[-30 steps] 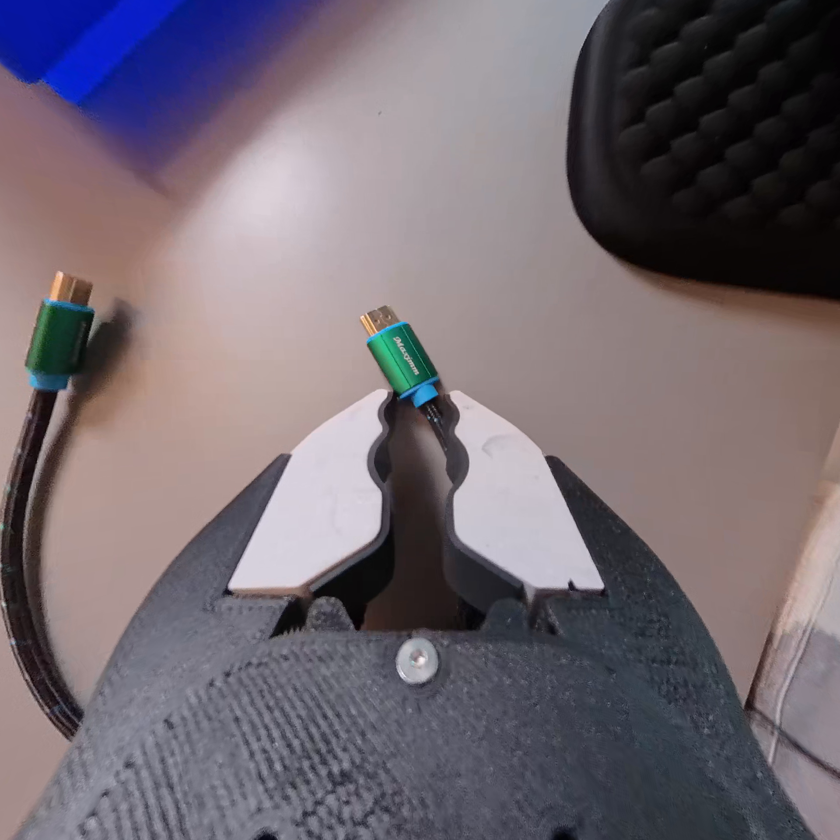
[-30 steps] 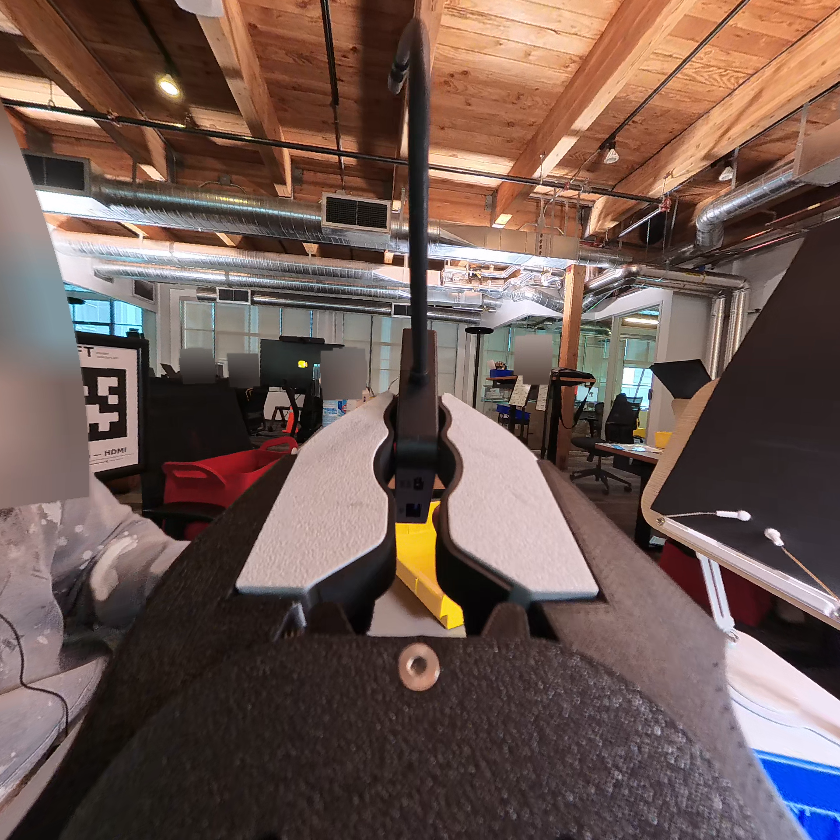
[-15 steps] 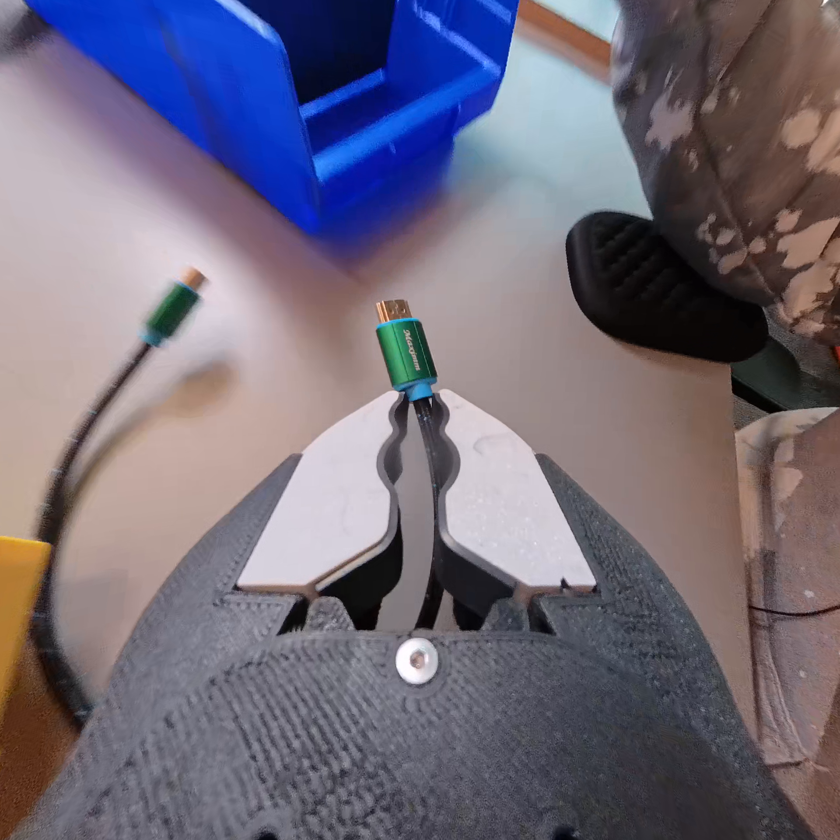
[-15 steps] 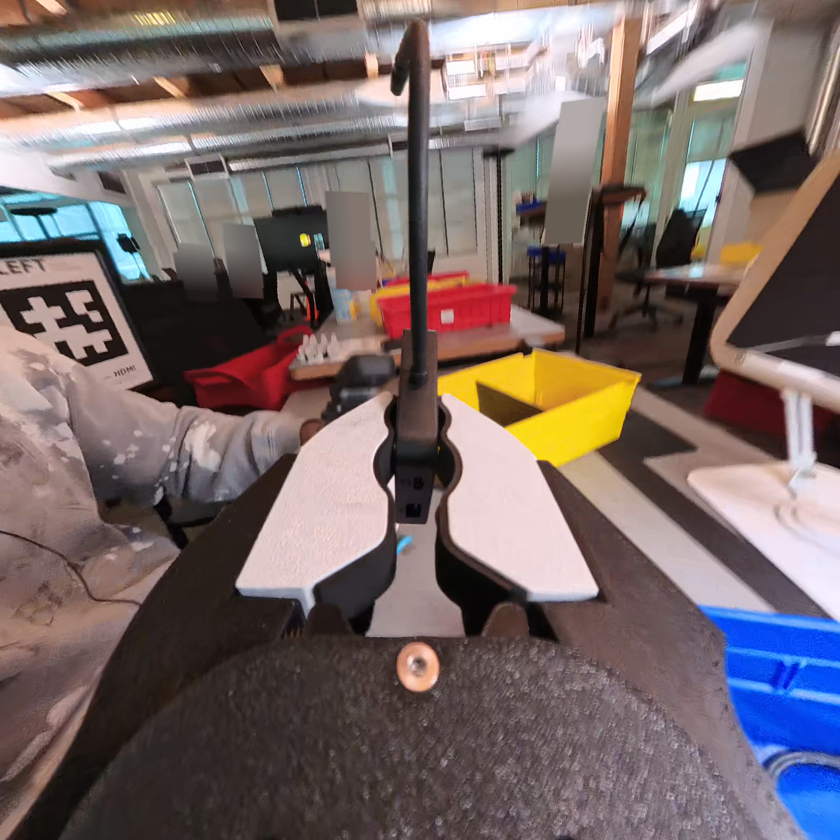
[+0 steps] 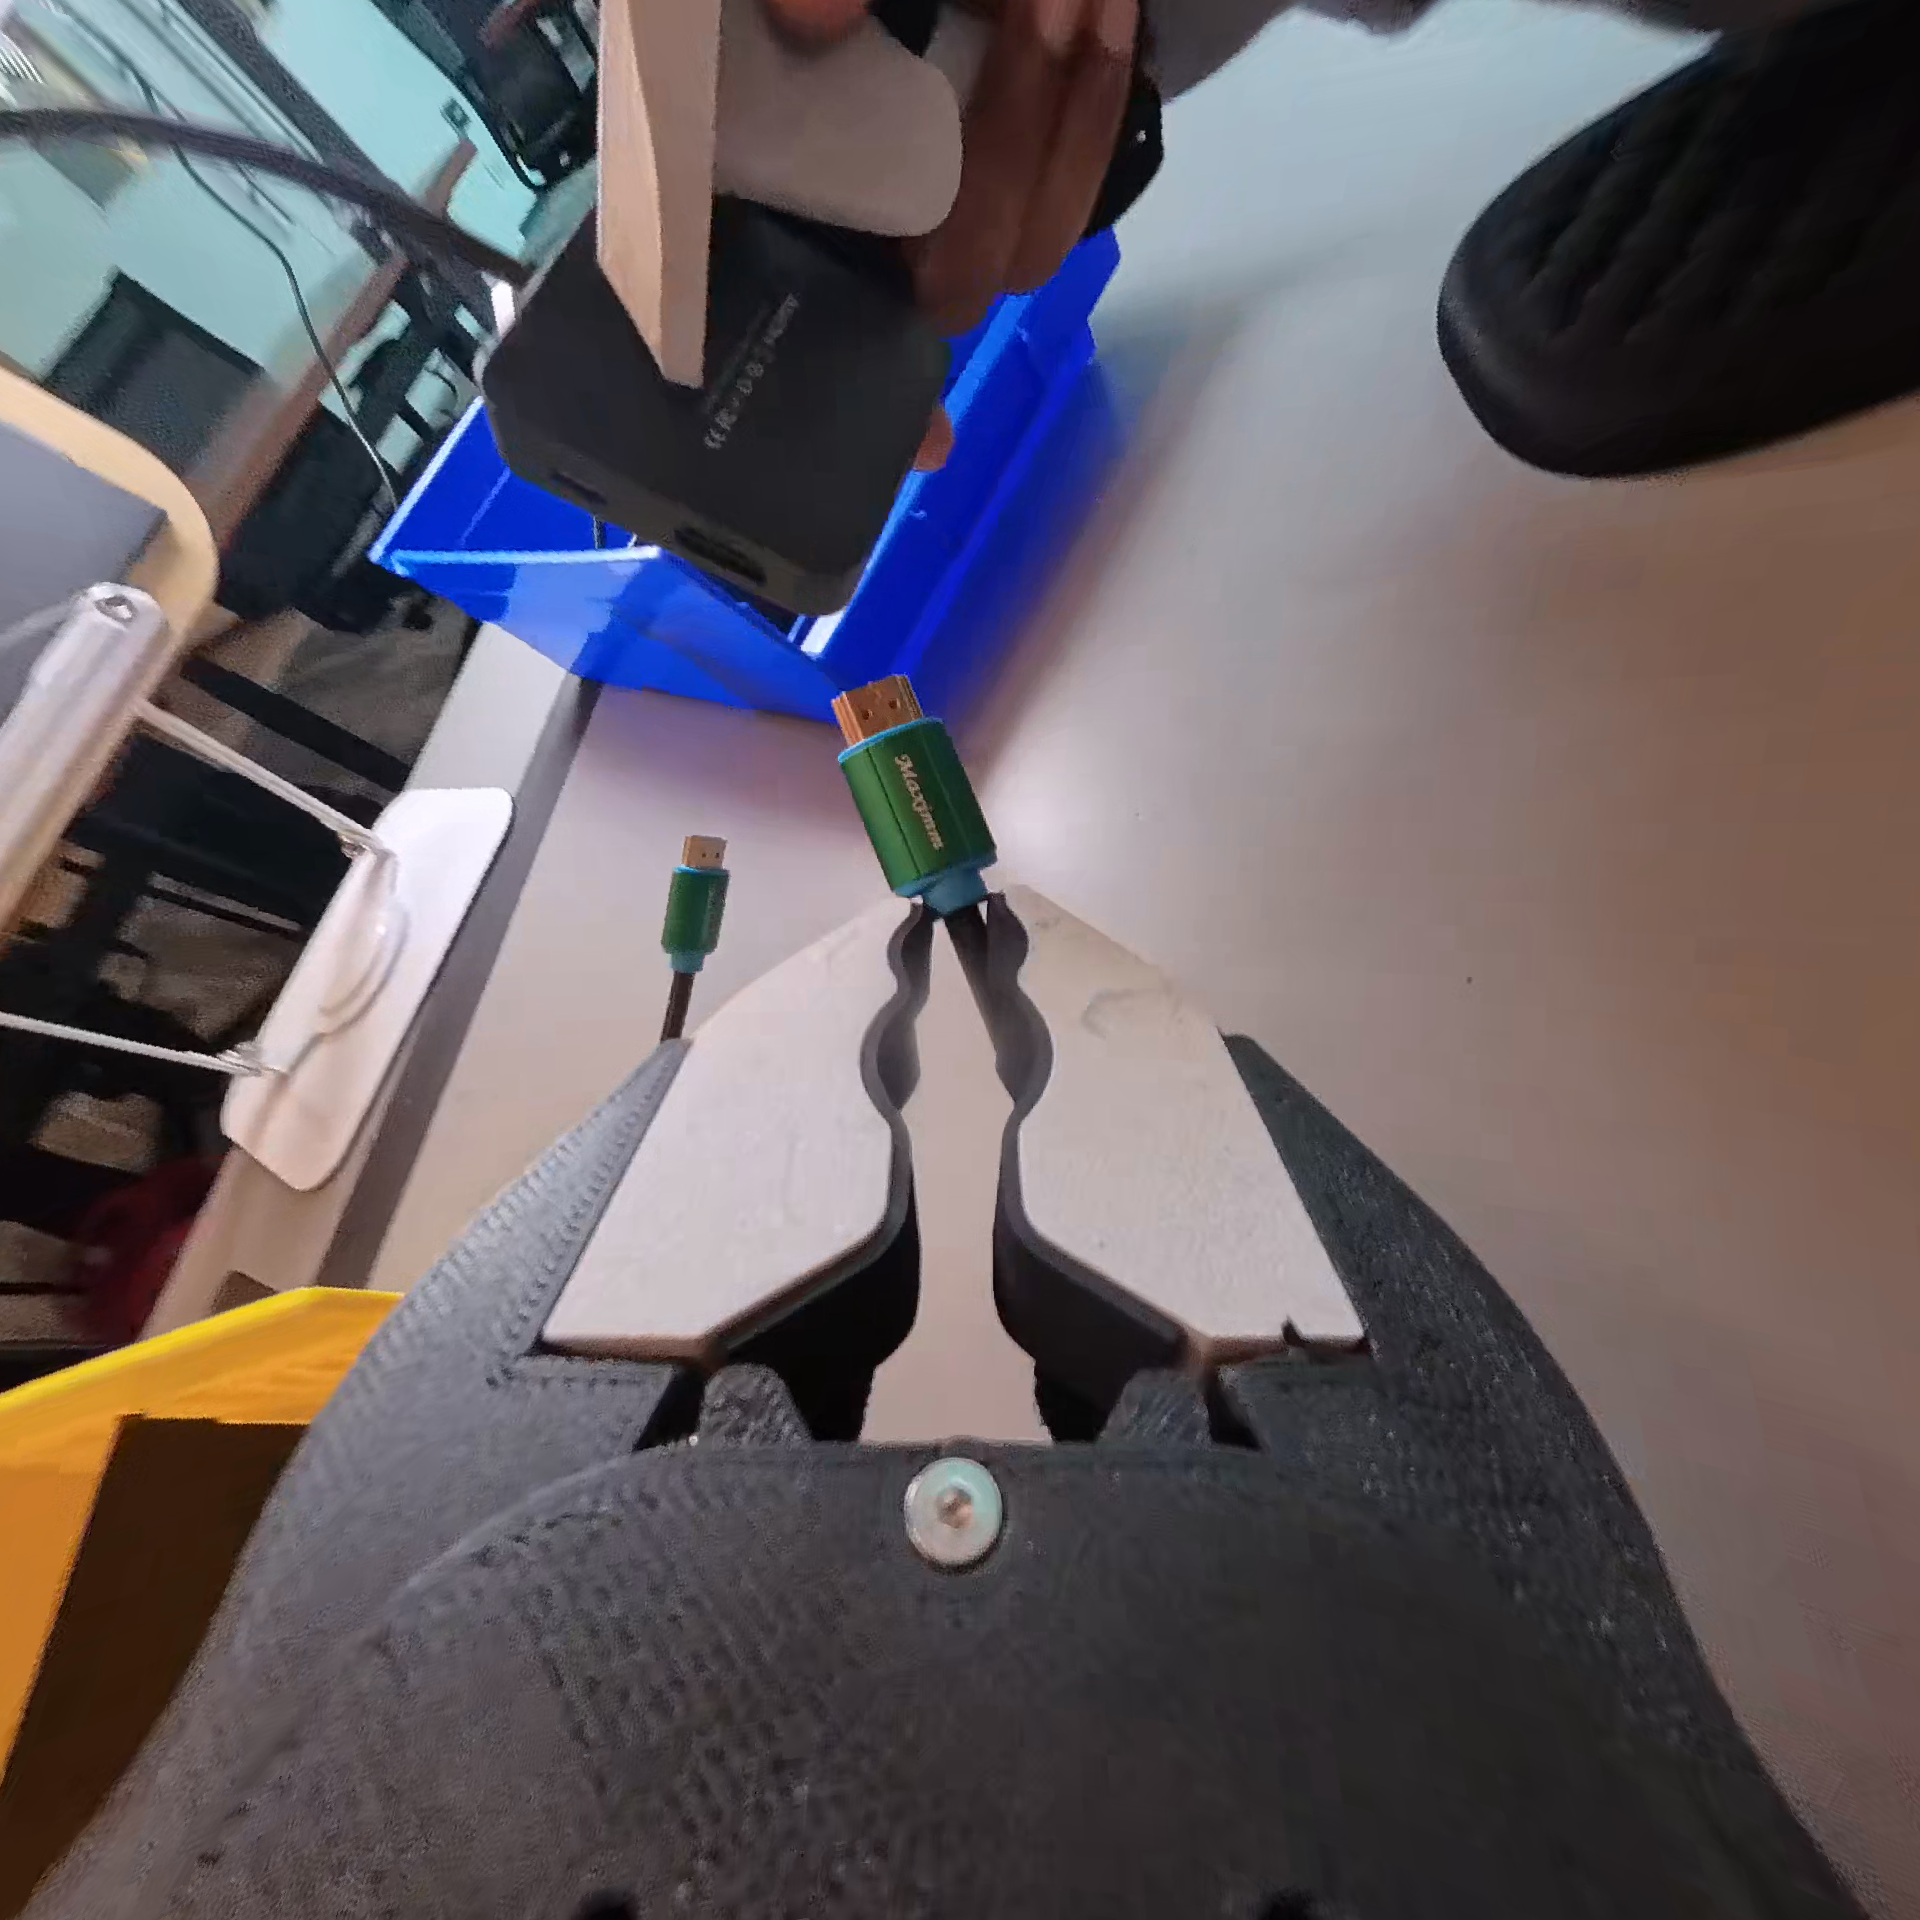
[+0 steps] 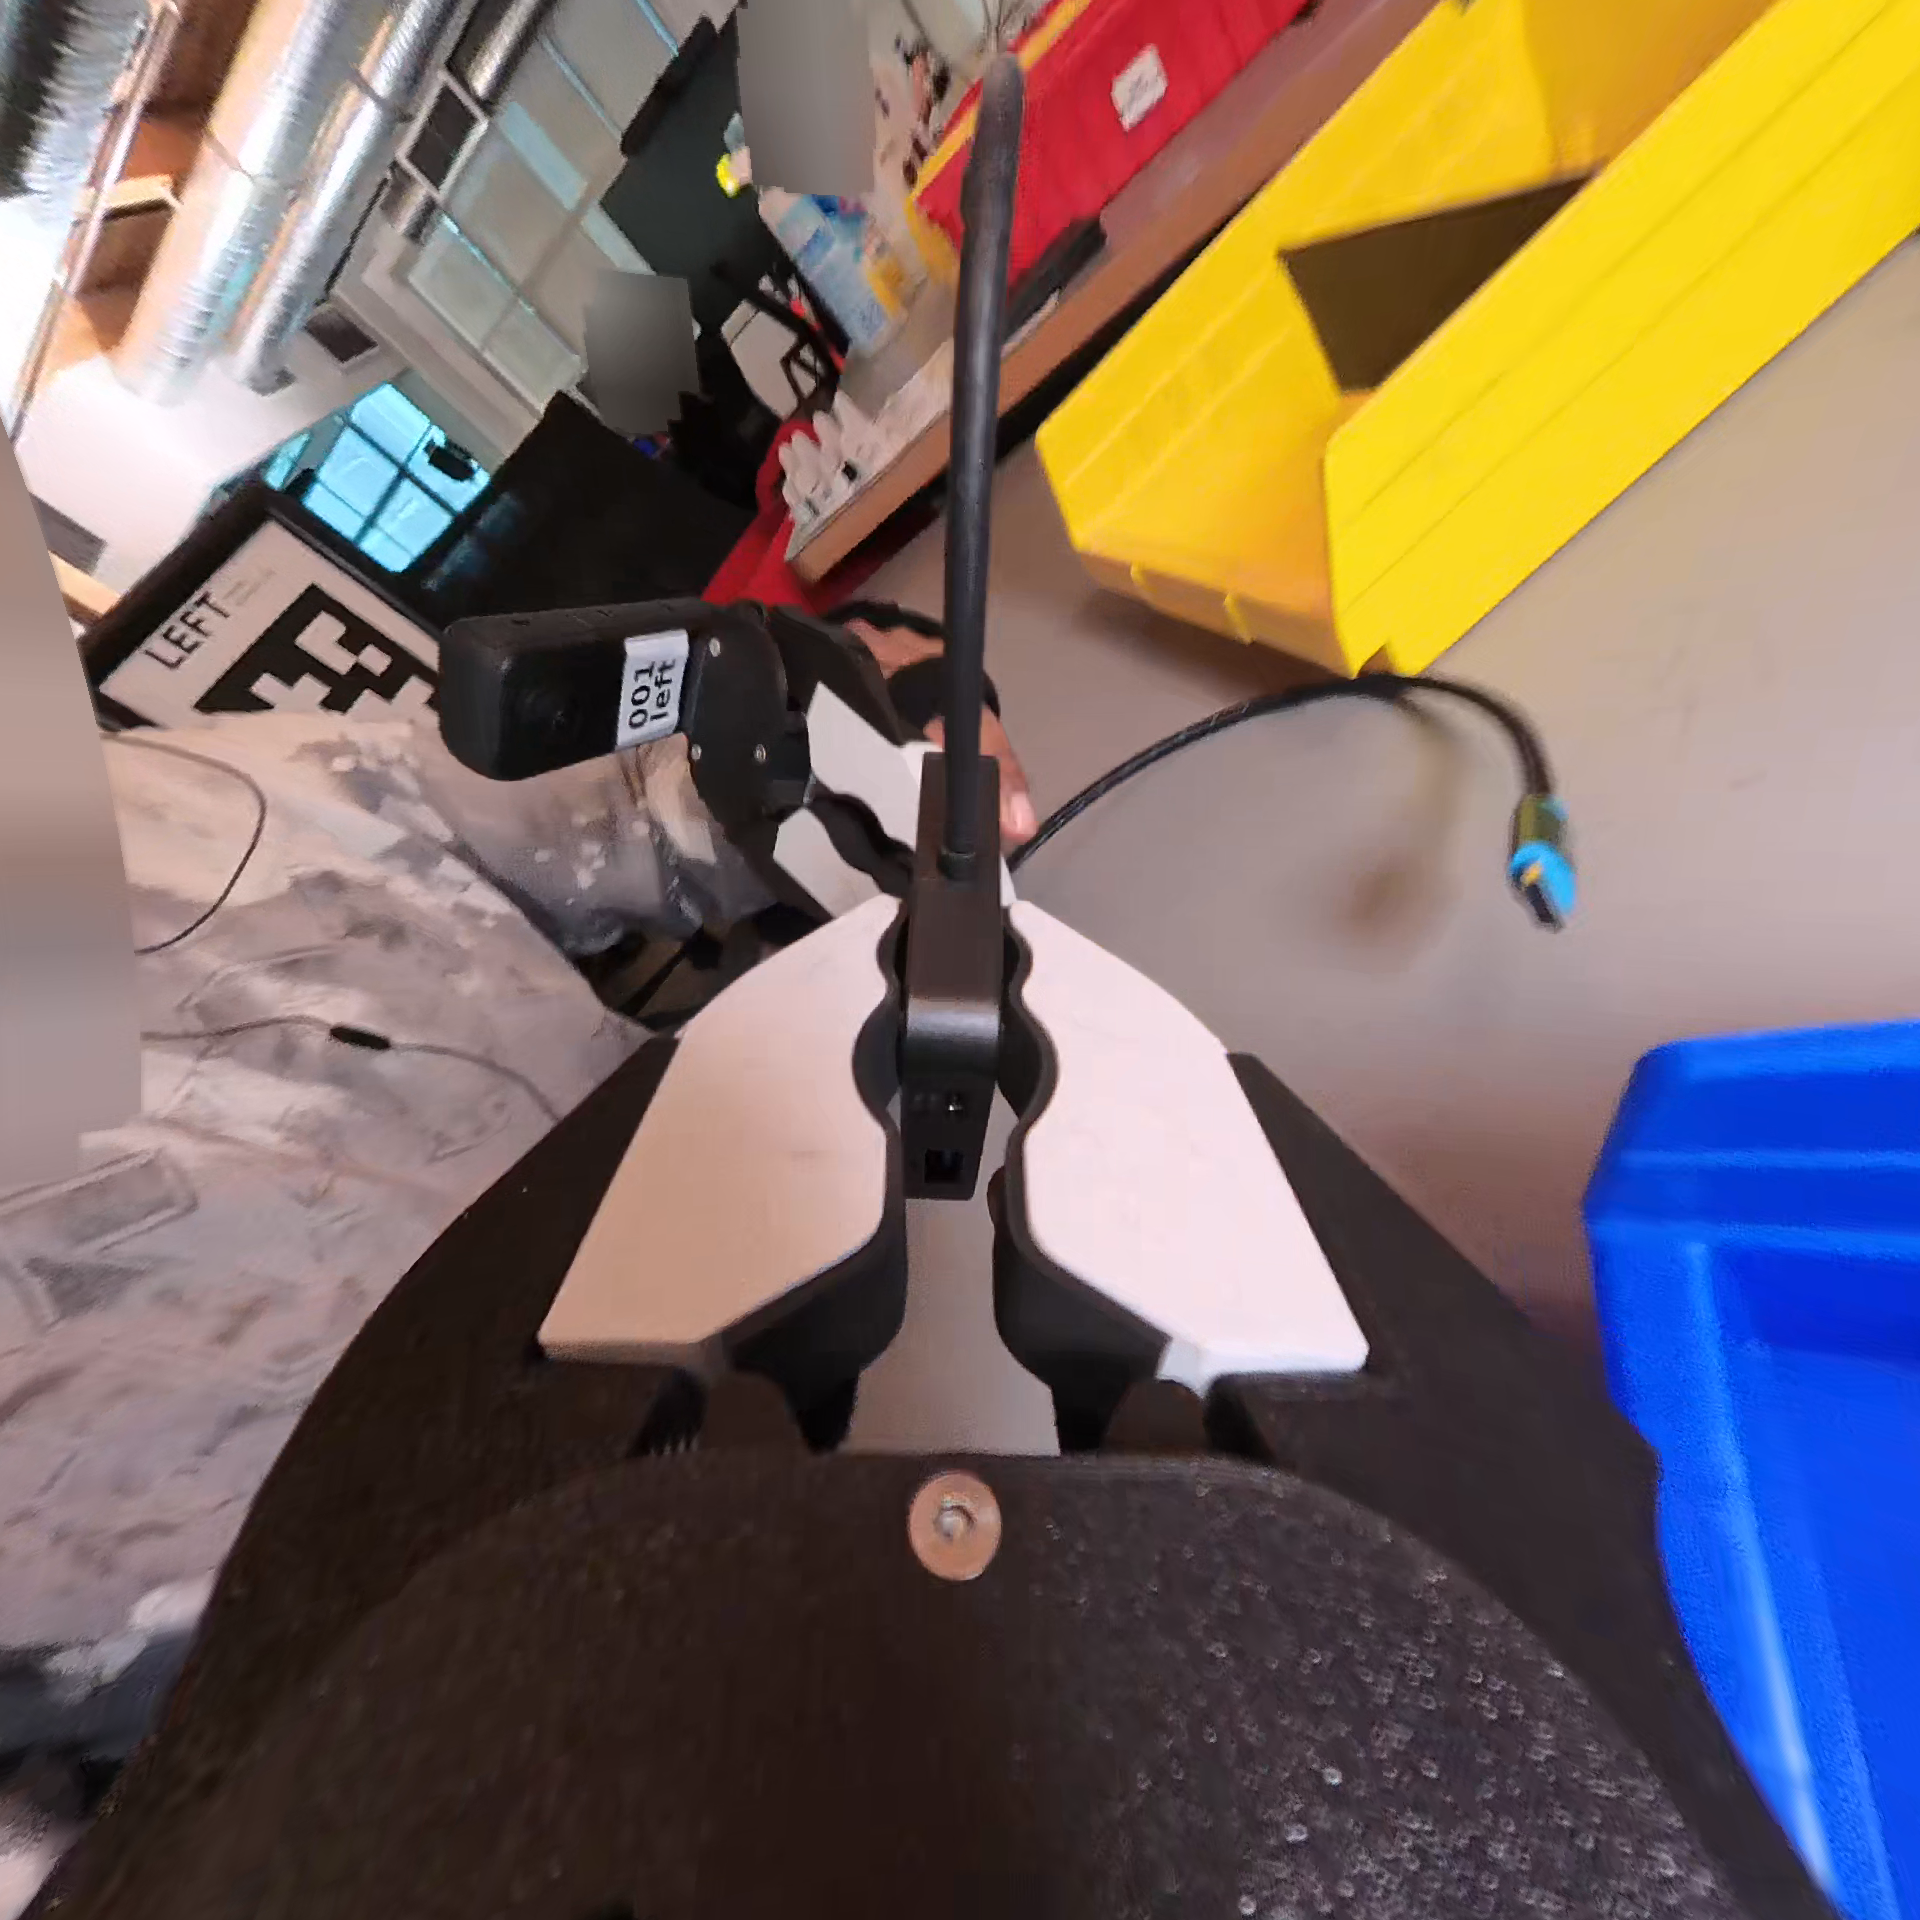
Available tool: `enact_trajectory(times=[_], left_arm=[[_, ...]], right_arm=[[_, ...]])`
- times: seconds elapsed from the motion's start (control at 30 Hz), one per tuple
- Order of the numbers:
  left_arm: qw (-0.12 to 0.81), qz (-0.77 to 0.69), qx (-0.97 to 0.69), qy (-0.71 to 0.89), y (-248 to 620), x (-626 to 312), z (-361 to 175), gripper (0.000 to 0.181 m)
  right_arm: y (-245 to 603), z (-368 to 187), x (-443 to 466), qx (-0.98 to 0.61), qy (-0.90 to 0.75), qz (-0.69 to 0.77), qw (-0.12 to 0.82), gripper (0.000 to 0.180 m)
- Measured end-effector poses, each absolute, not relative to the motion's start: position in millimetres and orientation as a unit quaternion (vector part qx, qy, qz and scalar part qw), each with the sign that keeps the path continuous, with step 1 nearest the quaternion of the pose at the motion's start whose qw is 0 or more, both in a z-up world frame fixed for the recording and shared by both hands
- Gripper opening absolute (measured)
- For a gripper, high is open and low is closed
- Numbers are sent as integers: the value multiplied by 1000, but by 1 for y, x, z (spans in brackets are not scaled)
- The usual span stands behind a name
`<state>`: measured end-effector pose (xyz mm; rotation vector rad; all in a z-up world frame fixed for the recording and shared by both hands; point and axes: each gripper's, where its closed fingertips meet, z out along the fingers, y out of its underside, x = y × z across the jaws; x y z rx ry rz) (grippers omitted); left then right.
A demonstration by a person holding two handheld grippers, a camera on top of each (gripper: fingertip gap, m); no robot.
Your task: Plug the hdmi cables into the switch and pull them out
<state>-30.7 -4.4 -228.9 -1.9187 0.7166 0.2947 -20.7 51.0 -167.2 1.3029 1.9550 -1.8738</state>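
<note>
- Left gripper (image 5: 951,914): jaws clamp the cable behind the green HDMI plug (image 5: 914,816).
- Right gripper (image 6: 951,914): jaws grip the black switch (image 5: 707,457).
- We judge nothing is plugged in yet; a second plug (image 5: 696,914) waits on the counter (image 5: 1455,831).

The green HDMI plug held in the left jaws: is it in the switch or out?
Out. The green HDMI plug has its gold tip bare, apart from the black switch, whose ports look empty.
</note>
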Motion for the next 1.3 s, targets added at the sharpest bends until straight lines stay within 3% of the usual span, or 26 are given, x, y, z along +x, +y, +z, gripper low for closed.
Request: enact_trajectory(times=[0.03,0.27,0.47,0.9,1.13,1.3], left_arm=[[511,139,-789,312,-6,-27,-230,11],[477,220,-756,390,-9,1,-240,10],[419,271,-762,412,-9,6,-259,10],[394,281,-754,444,-11,18,-273,10],[453,197,-772,400,-13,25,-262,10],[523,88,-772,351,-16,31,-242,10]], right_arm=[[49,-171,-13,432,656,-614,83,13],[38,-200,27,449,695,-550,110,13],[28,-221,38,483,696,-527,72,13],[19,-235,46,488,711,-506,9,13],[27,-228,38,515,649,-559,-29,13],[29,-209,37,519,535,-666,9,13]])
